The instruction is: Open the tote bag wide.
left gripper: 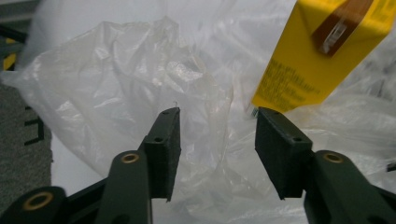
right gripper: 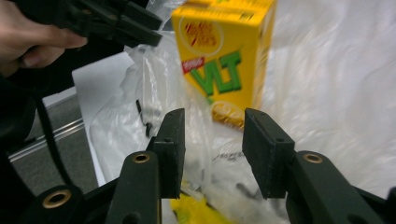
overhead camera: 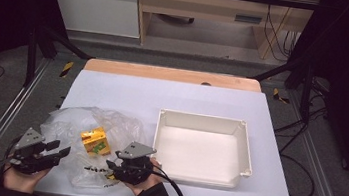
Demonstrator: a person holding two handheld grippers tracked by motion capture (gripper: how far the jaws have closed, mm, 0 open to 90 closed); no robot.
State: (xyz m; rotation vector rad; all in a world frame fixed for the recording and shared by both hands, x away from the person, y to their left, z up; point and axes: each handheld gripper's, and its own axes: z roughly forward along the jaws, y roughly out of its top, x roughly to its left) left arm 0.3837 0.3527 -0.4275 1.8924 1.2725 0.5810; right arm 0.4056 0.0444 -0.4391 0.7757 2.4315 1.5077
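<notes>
A white-covered tabletop (overhead camera: 212,102) stands on grey floor before a wooden desk. Near its front left corner a yellow carton (overhead camera: 95,141) rests on a crumpled clear plastic bag (overhead camera: 74,121); an empty white tray (overhead camera: 246,152) sits right of centre. The far half lies open. Left gripper (overhead camera: 57,150) and right gripper (overhead camera: 113,163) flank the bag, jaws apart, gripping nothing. The bag's print is blurred.

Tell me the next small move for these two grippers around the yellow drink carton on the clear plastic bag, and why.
Probably bring the right gripper forward and close it on the yellow drink carton. Both grippers stand open with nothing pressed between the pads, the left gripper faces only the crumpled clear plastic bag, and the carton lies free on the bag, straight ahead of the right jaws. The white plastic tray waits beside it.
</notes>
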